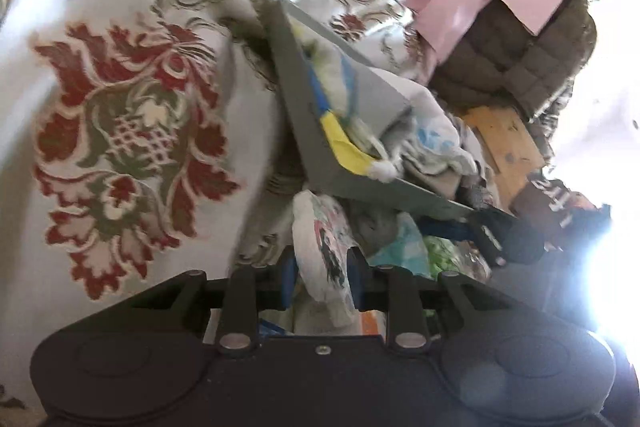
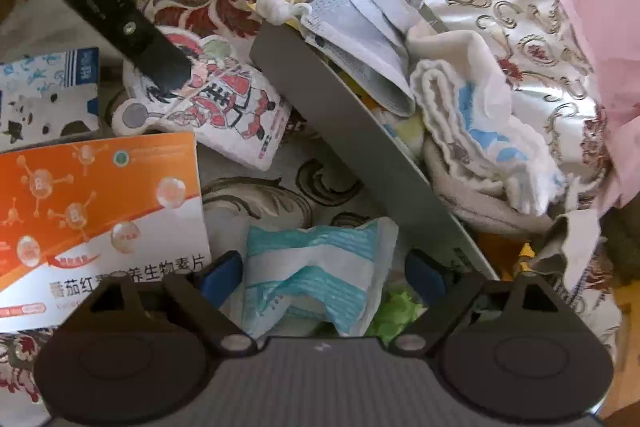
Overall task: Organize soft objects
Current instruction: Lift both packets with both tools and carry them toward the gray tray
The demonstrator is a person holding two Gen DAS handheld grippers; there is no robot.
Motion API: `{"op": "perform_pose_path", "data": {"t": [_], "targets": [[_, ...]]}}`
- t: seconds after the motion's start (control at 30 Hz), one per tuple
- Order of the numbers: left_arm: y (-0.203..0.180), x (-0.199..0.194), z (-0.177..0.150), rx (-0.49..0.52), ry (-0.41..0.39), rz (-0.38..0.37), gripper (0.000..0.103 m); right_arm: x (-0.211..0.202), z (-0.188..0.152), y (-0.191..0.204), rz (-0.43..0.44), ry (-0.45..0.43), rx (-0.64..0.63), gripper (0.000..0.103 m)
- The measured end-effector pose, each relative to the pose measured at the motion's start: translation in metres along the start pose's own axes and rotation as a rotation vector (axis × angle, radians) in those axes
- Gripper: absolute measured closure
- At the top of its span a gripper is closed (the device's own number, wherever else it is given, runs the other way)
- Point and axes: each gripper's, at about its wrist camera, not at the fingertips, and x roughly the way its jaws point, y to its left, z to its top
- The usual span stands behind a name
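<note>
Left jaws around printed pouch; long axis toward grey box

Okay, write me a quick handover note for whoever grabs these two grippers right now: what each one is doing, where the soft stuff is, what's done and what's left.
Left gripper: shut on the white pouch with the cartoon figure, still on the tablecloth beside the grey box.
Right gripper: open, straddling the teal-striped packet without pressing it.
Done: a blue face mask and a white-and-blue cloth already sit in the grey box.
Left: box the pouch, then the teal-striped packet and the green item beside it. The orange box looks rigid; probably leave it.
</note>
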Motion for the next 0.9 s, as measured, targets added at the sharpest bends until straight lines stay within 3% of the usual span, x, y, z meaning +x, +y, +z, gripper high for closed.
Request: {"op": "perform_pose_path", "data": {"t": [0.03,0.2,0.37,0.57,0.9], "targets": [[-0.003,0.001,-0.001,0.023,0.008,0.006,0.075,0.001,0.001,-0.004,0.035,0.007,0.007,0.022],[-0.004,0.006,-0.004,0.036,0.014,0.038,0.076,0.007,-0.002,-0.020,0.133,0.005,-0.003,0.022],[-0.002,0.003,-0.002,0.011,-0.006,0.082,0.084,0.011,0.001,-0.031,0.172,0.022,-0.013,0.025],[-0.015,0.001,-0.007,0.040,-0.026,0.117,0.087,-0.004,-0.003,-0.009,0.073,-0.022,-0.033,0.036],[-0.041,-0.015,-0.021,0.086,-0.113,0.185,0.089,-0.035,-0.038,0.031,-0.179,-0.214,0.120,0.038]]}}
